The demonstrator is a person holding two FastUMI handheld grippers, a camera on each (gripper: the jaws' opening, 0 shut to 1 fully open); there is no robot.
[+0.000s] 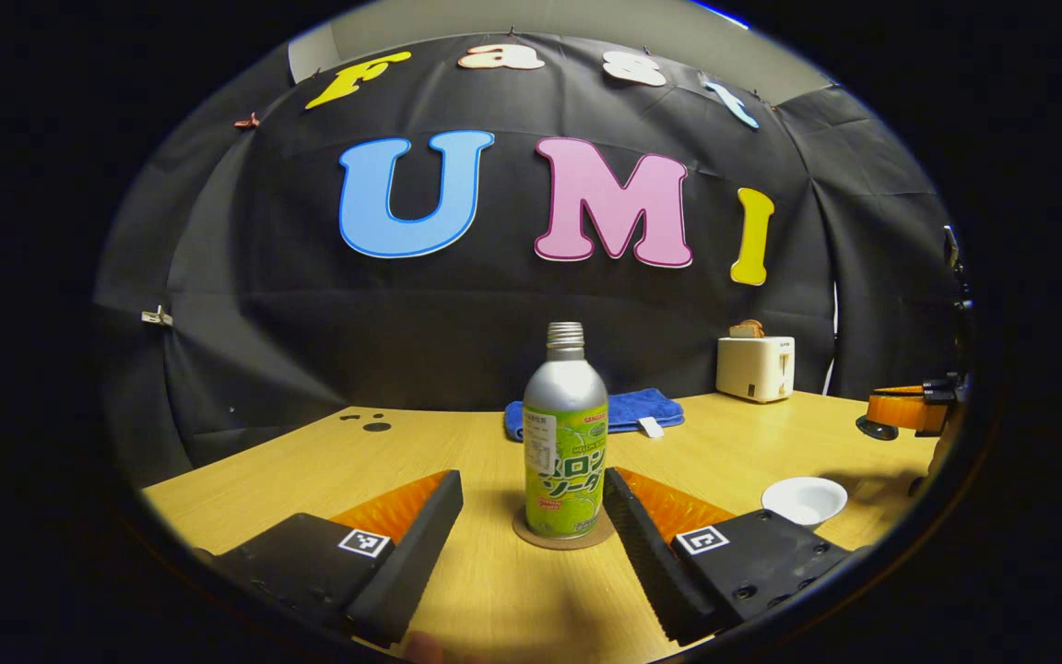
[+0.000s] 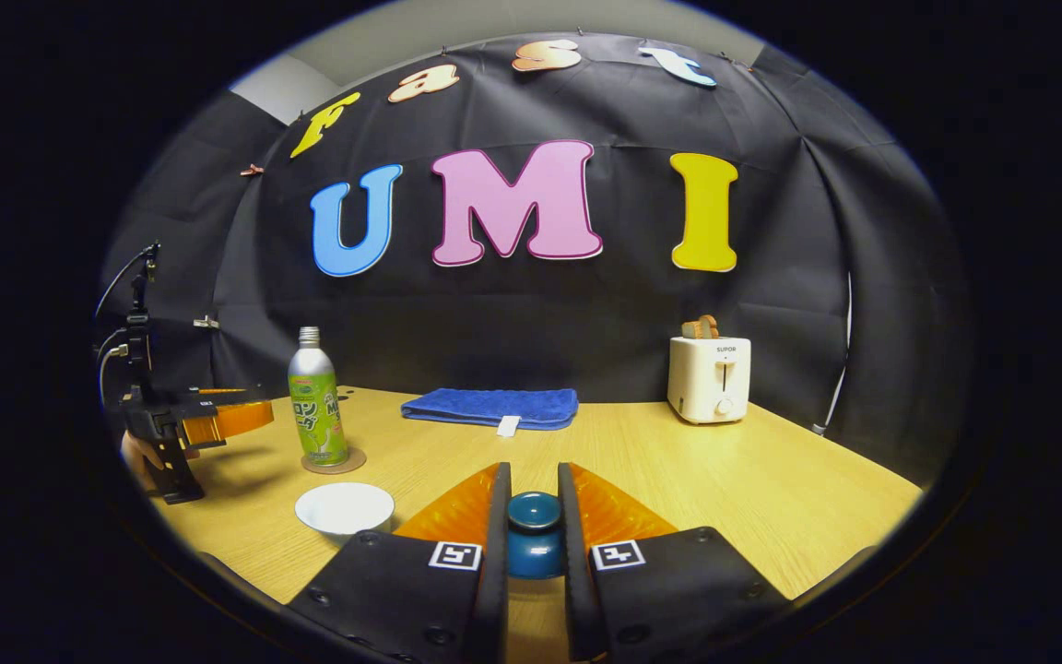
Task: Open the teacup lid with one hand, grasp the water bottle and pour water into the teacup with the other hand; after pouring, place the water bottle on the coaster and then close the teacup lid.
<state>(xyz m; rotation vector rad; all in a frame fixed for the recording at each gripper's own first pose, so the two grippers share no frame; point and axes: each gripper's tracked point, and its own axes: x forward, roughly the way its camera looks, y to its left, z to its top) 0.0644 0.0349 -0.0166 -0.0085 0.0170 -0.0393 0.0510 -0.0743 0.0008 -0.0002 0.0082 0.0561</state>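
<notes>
Both fingers of the right gripper [image 2: 533, 526] clamp the lid [image 2: 533, 535]; the left gripper [image 1: 531, 516] gapes around the bottle [image 1: 565, 443] on its coaster [image 1: 563, 539], not touching.

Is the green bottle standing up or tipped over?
Standing up. The green-and-silver metal bottle sits upright on the round brown coaster, neck pointing straight up.

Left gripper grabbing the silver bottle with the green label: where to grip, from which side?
Grip the silver bottle with the green label across its straight labelled body, coming in level from the front. It stands upright on the round coaster, centred between the open left gripper fingers; the neck looks too narrow.
</notes>
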